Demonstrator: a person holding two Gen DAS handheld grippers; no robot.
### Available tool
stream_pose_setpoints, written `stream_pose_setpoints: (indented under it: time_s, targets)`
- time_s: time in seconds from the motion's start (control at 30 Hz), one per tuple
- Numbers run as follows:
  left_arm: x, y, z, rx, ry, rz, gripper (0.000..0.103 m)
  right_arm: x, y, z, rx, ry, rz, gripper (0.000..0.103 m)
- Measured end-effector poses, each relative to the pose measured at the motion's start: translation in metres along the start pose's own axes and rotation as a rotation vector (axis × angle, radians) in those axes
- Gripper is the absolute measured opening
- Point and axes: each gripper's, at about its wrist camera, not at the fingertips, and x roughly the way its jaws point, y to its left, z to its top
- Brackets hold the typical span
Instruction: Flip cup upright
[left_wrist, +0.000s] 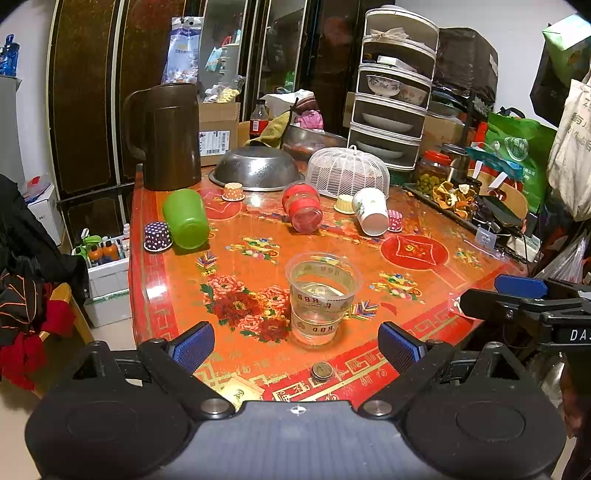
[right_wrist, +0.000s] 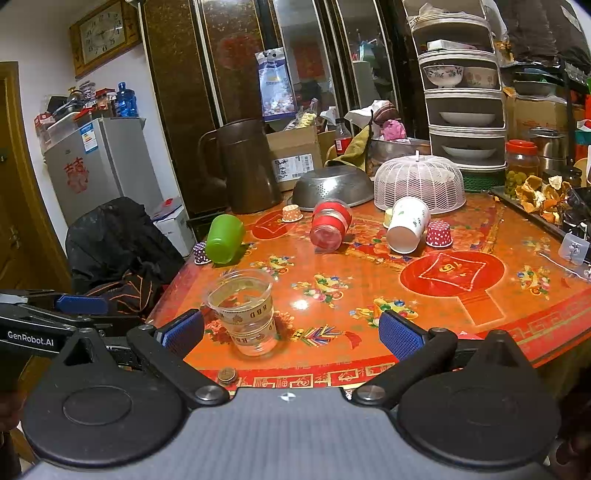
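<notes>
I hold both grippers, left gripper (left_wrist: 296, 341) and right gripper (right_wrist: 291, 332), jaws wide, near the upright clear cup (left_wrist: 320, 297); green cup (left_wrist: 186, 218) lies toppled on the surface (left_wrist: 436, 291).

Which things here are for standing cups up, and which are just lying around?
For the job:
clear plastic cup, already upright
green plastic cup, on its side
red plastic cup, on its side
white paper cup, on its side

Just lying about:
brown plastic jug
steel colander
white mesh food cover

Clear plastic cup (left_wrist: 320, 299) (right_wrist: 246, 313) with printed bands, standing upright, mouth up, near table's front edge
</notes>
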Motion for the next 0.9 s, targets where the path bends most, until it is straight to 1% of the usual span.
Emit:
stream_pose_setpoints:
  time_s: [0.9]
  targets:
    - [0.0006,0.0002,0.0009,-0.007,0.005,-0.002,0.097,0.0014,0.0019,-0.0034,-0.004,0.010,0.016,0.102]
